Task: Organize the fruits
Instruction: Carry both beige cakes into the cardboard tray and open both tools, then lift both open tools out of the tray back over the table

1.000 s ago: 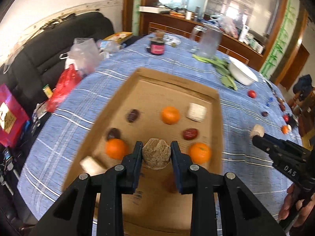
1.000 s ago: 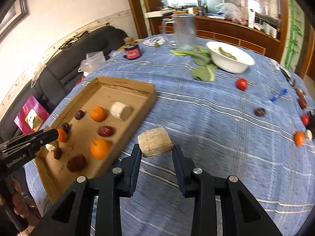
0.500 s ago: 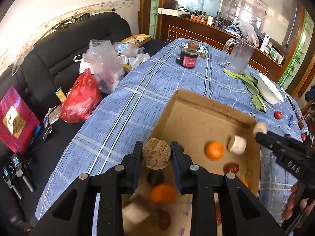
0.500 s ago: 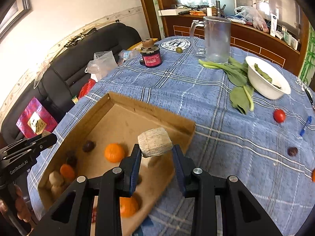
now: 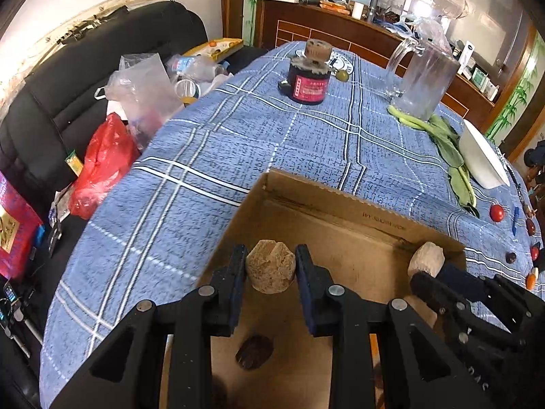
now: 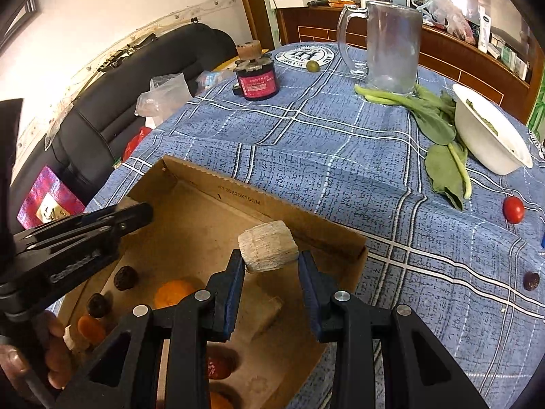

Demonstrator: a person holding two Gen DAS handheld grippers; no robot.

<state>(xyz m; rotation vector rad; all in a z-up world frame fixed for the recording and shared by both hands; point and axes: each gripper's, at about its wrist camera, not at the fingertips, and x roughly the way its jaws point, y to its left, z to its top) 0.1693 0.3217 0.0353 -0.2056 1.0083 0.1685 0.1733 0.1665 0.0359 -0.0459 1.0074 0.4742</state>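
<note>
cardboard tray (image 6: 308,230) on the table is the landmark: both grippers, left (image 5: 270,267) and right (image 6: 270,266), hang over its far end, fingers clamped on pale sugarcane-looking chunks (image 5: 270,267) (image 6: 267,250), presumably to start a row beyond the oranges (image 6: 173,293).

Two pale, fibrous cut chunks are hanging above the far end of the cardboard box (image 6: 306,214): a tan one (image 5: 270,266) and a whitish one (image 6: 267,250). Oranges (image 6: 173,293) and dark dates (image 6: 125,277) are lying inside.

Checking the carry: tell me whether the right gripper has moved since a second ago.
Yes. The right gripper, shut on its pale fibrous chunk, went from over blue checked cloth leftward to above the shallow cardboard box.
</note>
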